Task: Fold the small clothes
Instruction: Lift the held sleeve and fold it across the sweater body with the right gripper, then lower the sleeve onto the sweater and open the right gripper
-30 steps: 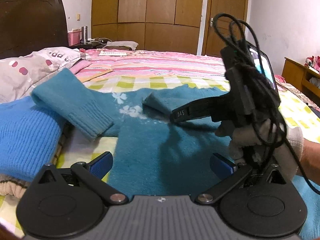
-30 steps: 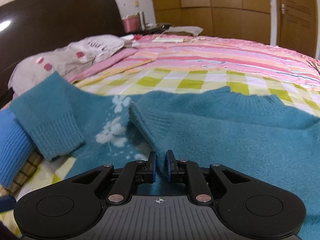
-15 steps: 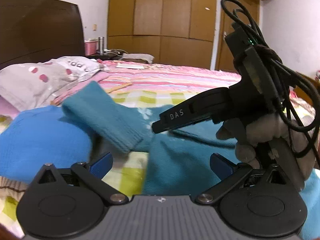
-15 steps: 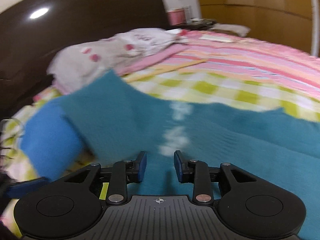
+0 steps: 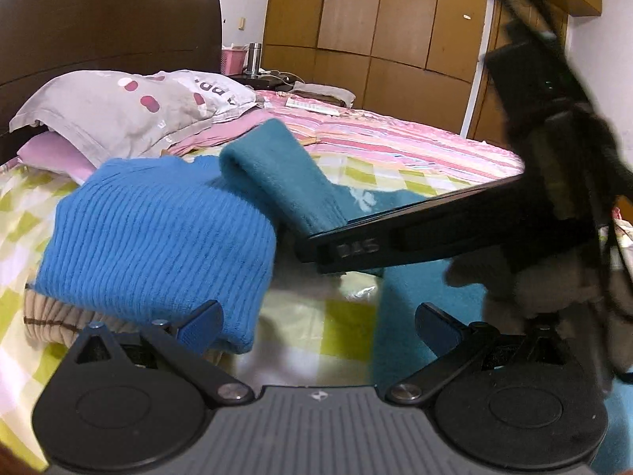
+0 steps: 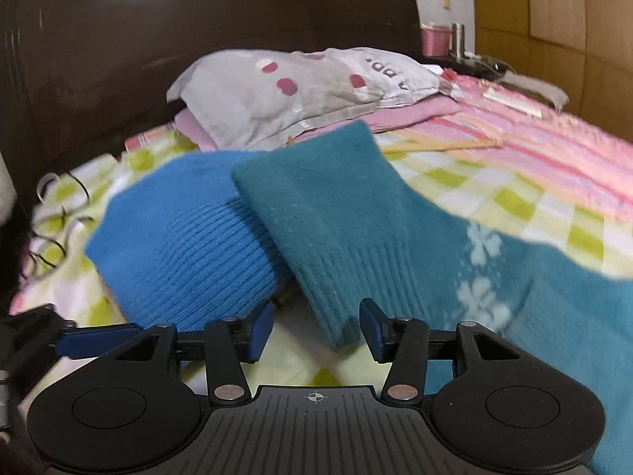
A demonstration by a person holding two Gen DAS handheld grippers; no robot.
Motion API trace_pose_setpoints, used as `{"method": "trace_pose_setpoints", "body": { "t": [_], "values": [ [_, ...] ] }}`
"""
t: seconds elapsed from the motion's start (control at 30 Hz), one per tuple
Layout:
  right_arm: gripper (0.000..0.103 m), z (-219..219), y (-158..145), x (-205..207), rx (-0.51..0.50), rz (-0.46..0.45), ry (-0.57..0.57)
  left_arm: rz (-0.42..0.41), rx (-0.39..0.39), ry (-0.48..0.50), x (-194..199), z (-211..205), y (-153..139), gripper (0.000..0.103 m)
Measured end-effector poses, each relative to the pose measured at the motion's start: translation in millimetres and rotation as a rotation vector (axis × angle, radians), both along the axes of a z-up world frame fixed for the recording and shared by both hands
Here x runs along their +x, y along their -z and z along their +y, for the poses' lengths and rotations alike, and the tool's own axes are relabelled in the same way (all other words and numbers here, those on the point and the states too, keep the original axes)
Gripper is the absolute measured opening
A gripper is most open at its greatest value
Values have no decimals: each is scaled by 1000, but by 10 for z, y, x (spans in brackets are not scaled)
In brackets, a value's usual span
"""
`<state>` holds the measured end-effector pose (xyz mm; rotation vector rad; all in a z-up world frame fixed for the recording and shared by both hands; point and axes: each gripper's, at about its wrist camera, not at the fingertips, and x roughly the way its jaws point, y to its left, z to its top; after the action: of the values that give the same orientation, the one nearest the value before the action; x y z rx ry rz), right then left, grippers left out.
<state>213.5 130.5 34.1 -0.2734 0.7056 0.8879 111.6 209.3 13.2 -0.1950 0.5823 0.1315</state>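
The teal sweater [image 6: 534, 308] is lying spread on the bed [image 6: 554, 213], its body running toward the right of the right wrist view. White flower marks [image 6: 480, 273] are showing near the base of the sleeve. The sleeve [image 6: 336, 213] is lying folded across, its upper part resting against the blue sweater [image 6: 190, 245], its ribbed cuff [image 6: 356, 297] pointing toward the camera.

The right gripper [image 6: 315, 330] is standing with jaws wide apart and holding nothing; the cuff's edge is sitting just ahead of the gap, toward the right pad. In the left wrist view the right gripper's black body [image 5: 435, 233] is reaching across above the teal fabric, gripped by a gloved hand [image 5: 526, 277].

The left gripper [image 5: 316, 326] is also spread wide and empty, hovering over the checked sheet between the blue sweater [image 5: 158, 245] and the teal one [image 5: 427, 316]. A beige knit [image 5: 51, 316] is lying under the blue sweater.

Beyond, a grey spotted pillow [image 5: 130, 107] is resting against the dark headboard [image 5: 107, 27], with a pink striped cover [image 5: 395, 138] and wooden wardrobes [image 5: 376, 19] behind.
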Motion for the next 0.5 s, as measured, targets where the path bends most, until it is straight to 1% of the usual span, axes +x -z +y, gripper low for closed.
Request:
{"method": "trace_pose_setpoints", "body": {
  "t": [0.03, 0.07, 0.1, 0.13, 0.17, 0.23, 0.37, 0.5],
  "values": [
    [46, 61, 17, 16, -21, -16, 7, -1, 1, 0, 0, 4, 2, 103],
    [40, 100, 36, 40, -38, -22, 14, -1, 3, 0, 5, 4, 5, 103],
    [31, 120, 41, 71, -50, -24, 32, -1, 6, 0, 8, -5, 4, 103],
    [13, 118, 30, 106, -51, -16, 47, -1, 10, 0, 9, -17, 8, 103],
    [10, 85, -2, 135, -39, -6, 62, -2, 15, 1, 12, -31, 10, 103],
    [7, -21, -101, 141, -35, -41, 86, -7, 29, 7, 10, -62, 10, 103],
    [6, -348, -414, 123, -58, -155, 129, -14, 37, 34, 19, -149, 7, 103],
    [6, -846, -752, 190, -78, -270, 229, -33, 57, 70, 35, -286, -29, 103]
  ]
}}
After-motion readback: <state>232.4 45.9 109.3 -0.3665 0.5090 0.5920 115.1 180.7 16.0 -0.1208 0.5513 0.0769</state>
